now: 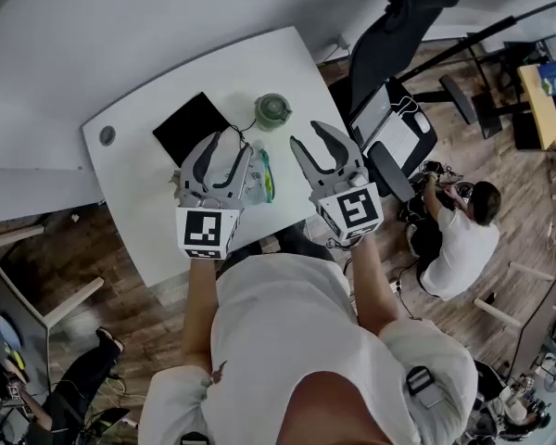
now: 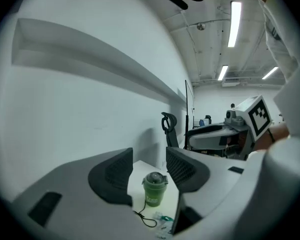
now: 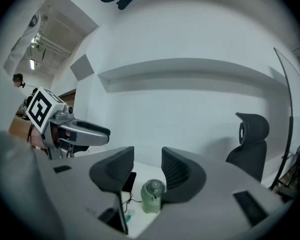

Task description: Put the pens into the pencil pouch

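left gripper (image 1: 227, 145): jaws wide apart, empty | right gripper (image 1: 306, 133): same deal, nothing in it | pencil pouch (image 1: 260, 177): on the desk (image 1: 153, 221) mid-frame between both, just below green cup (image 1: 272, 111)

light: dim, muted | source: ceiling strips (image 2: 234, 24) | edges: fisheye vignette | focus: soft

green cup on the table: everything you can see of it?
The green cup is small and pale green, plastic by its look, with a darker round lid and pale print on its side, too small to read. It stands upright near the far edge of the white table, beside a black pad. A thin black cord lies by its base; whether it is attached is unclear.
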The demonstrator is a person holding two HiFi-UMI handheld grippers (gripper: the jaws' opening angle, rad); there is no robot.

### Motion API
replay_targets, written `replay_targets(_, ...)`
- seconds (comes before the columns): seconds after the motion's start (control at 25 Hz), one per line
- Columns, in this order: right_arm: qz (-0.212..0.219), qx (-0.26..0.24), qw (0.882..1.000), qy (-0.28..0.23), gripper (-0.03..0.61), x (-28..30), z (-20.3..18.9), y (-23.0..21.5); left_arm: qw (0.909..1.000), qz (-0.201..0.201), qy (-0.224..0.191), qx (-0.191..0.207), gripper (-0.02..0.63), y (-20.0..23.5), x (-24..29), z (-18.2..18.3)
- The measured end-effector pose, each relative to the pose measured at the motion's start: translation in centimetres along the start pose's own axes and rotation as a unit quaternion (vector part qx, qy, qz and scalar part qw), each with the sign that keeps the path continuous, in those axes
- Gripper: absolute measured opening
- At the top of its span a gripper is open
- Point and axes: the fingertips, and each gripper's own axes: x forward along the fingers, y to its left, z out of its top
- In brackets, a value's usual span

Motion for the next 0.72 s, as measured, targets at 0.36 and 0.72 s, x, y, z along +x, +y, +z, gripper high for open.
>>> replay_targets(0.36,-0.010,-0.028,0.999,-0.032,0.169,-0.9,3.9,-0.4,0.9987,0.009,-0.041,0.029,0.212,0.2,-0.7,4.1)
replay_targets(0.72,-0.015,-0.020,0.999,-0.036,0.163,-1.4,3.9,-0.5,0.9985,0.010,-0.043,0.032,0.210,0.0,-1.1,4.5)
